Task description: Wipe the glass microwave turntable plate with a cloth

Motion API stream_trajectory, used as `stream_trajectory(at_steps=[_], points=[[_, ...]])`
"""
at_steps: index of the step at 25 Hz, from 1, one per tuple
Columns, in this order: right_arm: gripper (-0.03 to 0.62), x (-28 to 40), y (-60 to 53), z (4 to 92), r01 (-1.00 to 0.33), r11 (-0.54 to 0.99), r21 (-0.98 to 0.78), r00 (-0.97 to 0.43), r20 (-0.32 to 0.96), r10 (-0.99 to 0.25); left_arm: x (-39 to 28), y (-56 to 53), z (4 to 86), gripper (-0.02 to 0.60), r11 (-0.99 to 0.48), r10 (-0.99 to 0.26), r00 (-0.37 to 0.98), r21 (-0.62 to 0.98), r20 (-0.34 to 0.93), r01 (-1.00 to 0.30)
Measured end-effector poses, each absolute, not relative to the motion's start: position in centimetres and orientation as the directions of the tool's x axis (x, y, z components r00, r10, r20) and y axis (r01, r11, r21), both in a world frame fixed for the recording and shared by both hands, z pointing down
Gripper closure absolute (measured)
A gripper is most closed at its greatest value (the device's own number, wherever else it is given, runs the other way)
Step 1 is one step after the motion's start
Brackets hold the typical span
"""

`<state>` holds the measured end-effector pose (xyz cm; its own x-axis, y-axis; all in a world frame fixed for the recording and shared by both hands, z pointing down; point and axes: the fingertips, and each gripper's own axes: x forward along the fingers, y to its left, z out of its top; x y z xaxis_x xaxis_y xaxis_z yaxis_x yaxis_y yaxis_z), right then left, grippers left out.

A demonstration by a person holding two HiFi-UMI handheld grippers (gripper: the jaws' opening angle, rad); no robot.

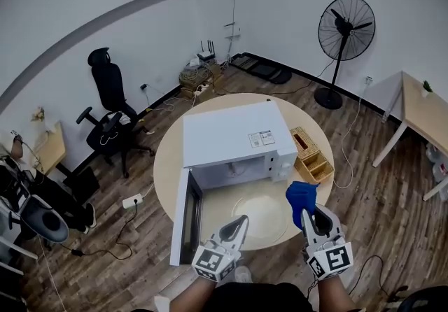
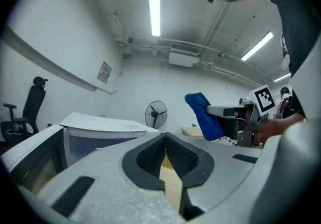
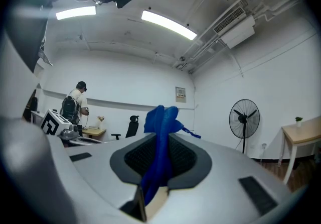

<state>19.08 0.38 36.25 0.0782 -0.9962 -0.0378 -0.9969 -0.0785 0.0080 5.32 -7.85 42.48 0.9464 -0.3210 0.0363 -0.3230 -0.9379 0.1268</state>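
The clear glass turntable plate (image 1: 269,218) lies flat on the round table (image 1: 168,164), in front of the white microwave (image 1: 234,132). My right gripper (image 1: 313,214) hovers over the plate's right edge, shut on a blue cloth (image 1: 301,195). The cloth (image 3: 161,120) stands up out of the right gripper (image 3: 163,140), bunched between its jaws. My left gripper (image 1: 241,221) is at the plate's near left edge, its jaws closed together with nothing between them (image 2: 165,140). The left gripper view also shows the cloth (image 2: 204,115) held by the right gripper (image 2: 235,117).
The microwave door (image 1: 183,216) hangs open toward the left. A wicker box (image 1: 311,157) sits to the right of the microwave. Around the table are a standing fan (image 1: 345,31), an office chair (image 1: 108,104), a desk (image 1: 423,111) and floor cables.
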Motion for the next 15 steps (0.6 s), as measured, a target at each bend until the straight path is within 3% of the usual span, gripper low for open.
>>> stream_trajectory(at_steps=[15], points=[[0.528, 20.1, -6.3, 37.9, -0.999, 0.045, 0.001, -0.045, 0.01, -0.999, 5.3, -12.4, 44.1, 0.575, -0.892, -0.427, 0.901, 0.13, 0.077, -0.433]])
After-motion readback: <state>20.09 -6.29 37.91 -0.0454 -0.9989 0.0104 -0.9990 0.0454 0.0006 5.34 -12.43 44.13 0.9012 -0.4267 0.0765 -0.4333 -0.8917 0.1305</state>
